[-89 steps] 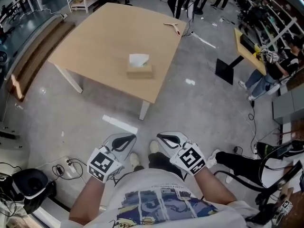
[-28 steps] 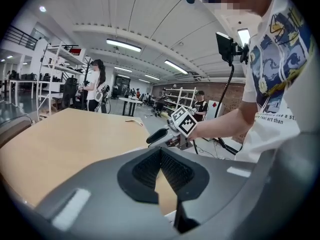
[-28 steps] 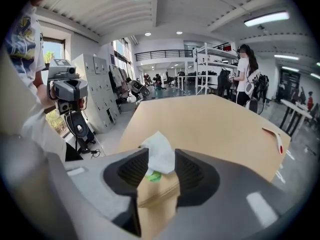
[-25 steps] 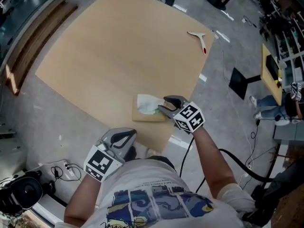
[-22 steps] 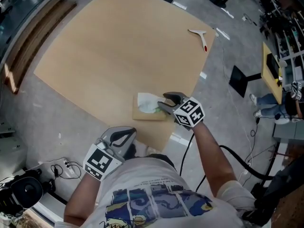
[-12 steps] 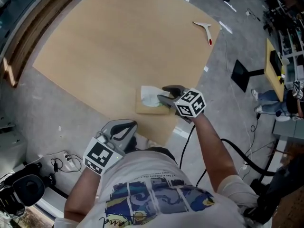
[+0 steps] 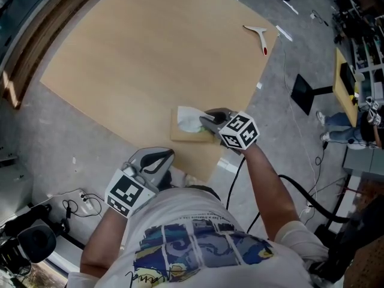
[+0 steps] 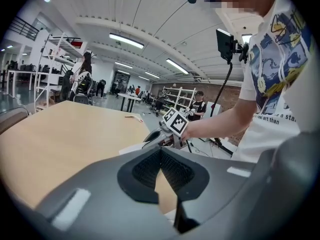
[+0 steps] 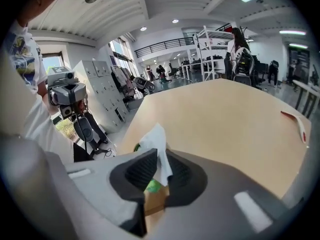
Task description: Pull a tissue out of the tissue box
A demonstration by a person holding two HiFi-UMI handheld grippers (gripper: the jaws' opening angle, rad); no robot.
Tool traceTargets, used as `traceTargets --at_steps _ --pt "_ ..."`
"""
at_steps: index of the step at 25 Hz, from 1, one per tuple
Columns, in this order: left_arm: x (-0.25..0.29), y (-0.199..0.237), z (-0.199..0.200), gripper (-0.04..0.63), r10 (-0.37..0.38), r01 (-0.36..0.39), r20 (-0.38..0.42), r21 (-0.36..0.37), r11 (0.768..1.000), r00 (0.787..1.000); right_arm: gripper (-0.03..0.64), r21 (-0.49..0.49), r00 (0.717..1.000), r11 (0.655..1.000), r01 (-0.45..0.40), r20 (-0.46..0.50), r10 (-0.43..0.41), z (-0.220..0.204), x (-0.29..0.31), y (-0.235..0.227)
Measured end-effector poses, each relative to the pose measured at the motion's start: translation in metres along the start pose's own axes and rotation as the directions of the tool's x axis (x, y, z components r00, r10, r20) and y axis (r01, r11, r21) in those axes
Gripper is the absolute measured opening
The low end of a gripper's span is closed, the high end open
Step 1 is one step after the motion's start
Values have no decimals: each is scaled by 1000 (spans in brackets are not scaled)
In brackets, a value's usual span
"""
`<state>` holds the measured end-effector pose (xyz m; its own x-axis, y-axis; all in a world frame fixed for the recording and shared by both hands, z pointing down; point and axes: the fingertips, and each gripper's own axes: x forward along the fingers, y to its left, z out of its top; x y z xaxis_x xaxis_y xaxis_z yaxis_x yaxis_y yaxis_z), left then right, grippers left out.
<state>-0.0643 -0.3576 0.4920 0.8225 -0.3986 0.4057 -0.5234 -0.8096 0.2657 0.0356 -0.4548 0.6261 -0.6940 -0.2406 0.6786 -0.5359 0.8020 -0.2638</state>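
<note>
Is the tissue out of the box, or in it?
In it, partly: the tissue rises from the opening of the tissue box, and the right gripper, whose jaws have just been closing, pinches it.

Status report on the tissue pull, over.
Right gripper just closed on the tissue, not yet pulled from tissue box. Left gripper shut, empty, back off the table. Nothing blocking.

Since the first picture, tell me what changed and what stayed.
The right tongs went from the person's waist out to the tissue box; their jaws have just been closing and now pinch the tissue sticking up from it. The left tongs stayed shut and empty by the body; the box stayed on the table.
</note>
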Motion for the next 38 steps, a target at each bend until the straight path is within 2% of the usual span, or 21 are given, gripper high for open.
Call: traceTargets --at_steps 3,6,10,12,28,38 --pt "1 -6 2 5 -24 24 11 1 1000 1000 17 -33 1000 999 14 -1 -14 0 -2 3" --pt "3 -11 6 5 -28 28 27 12 1000 999 6 -51 1000 999 17 4 -16 1 -6 8" --pt "2 -21 3 5 -40 40 -2 0 999 999 3 -96 1000 995 24 13 -23 3 -11 16" --pt "2 -26 7 5 -41 41 24 13 999 999 3 -118 999 993 28 20 -25 5 -15 20" --pt "-8 -76 13 5 9 -11 65 36 999 998 3 -199 990 976 87 125 -63 29 -62 45" --pt "-19 -116 1 5 53 -58 88 60 996 995 3 -264 971 952 152 220 -94 39 -109 79"
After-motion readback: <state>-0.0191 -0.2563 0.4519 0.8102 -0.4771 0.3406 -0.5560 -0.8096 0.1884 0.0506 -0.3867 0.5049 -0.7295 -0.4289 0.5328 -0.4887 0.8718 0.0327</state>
